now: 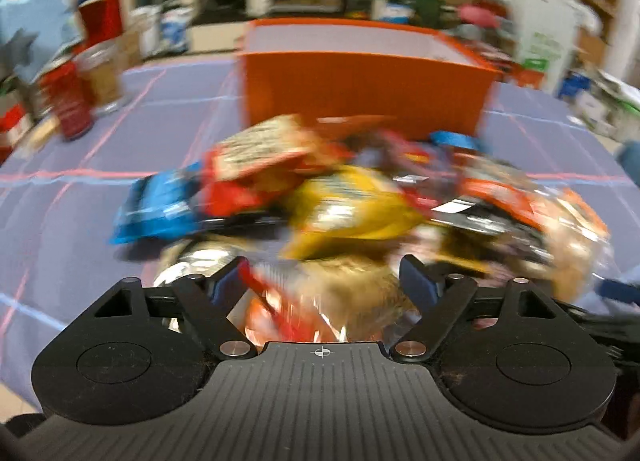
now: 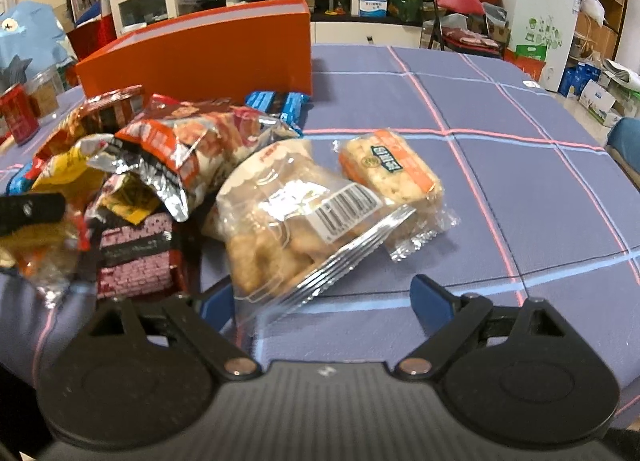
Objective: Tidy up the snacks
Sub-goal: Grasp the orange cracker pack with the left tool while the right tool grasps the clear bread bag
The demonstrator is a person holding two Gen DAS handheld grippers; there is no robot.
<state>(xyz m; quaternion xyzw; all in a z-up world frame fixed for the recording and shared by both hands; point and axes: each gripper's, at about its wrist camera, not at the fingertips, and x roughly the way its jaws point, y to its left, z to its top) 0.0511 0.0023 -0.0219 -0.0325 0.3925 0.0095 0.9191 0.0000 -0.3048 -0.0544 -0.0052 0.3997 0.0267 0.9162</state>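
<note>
The left tongs (image 1: 324,281) are seen partly closed around a blurred packet (image 1: 320,301); whether it is pinched cannot be told. The right tongs (image 2: 324,297) are held wide apart, gripping nothing, with a clear bag (image 2: 288,221) reaching between them. The snack pile (image 2: 152,165) is spread on the desk (image 2: 500,189) before an orange box (image 2: 208,53).

Red can (image 2: 16,113) beside clear jar (image 2: 46,91)

Even indoor light, no hard shadows. The left wrist view is heavily motion-blurred (the pile of bright foil snack packets (image 1: 352,205) smears); the right stays sharper, glare on the clear plastic biscuit bag (image 2: 288,221), edges bowed.
</note>
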